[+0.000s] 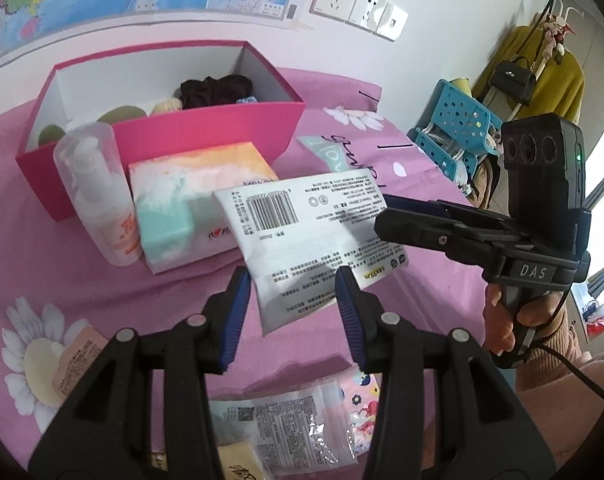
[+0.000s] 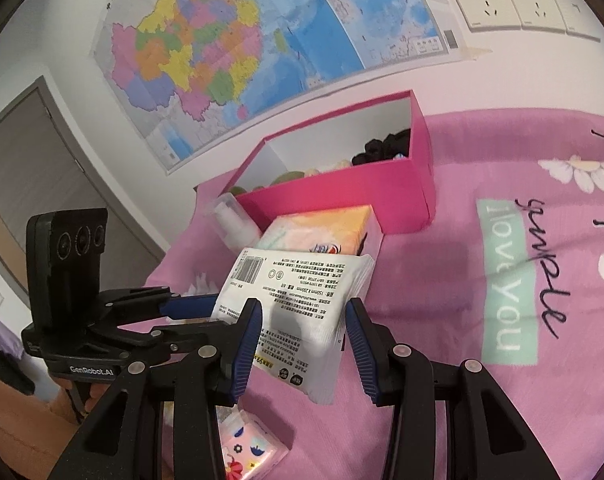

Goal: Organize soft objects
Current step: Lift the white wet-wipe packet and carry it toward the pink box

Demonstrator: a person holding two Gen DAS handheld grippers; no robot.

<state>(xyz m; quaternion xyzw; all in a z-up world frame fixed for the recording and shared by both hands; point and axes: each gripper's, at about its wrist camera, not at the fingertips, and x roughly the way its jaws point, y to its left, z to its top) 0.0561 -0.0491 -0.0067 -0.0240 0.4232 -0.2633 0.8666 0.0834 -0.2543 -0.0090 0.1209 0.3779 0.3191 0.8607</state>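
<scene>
Plainly, the white wipes pack (image 1: 310, 232) hangs in the air over the pink bed (image 1: 402, 320), carried from both ends: the left claw (image 1: 292, 280) is clenched on one end and the right claw (image 2: 304, 306) on the other. The pack is soft and slick, so if the two hands drift apart or twist unevenly it could stretch, buckle or slip out of one grip and swing from the other. The likely goal, I judge, is the pink box (image 1: 206, 136) beyond, already holding dark cloth (image 1: 214, 88) and other soft pieces. In the way stand a tissue pack (image 1: 190, 184) and an upright bottle (image 1: 98, 184), both right against the box's front wall; a low carry could topple the bottle. Above them the path looks open.
</scene>
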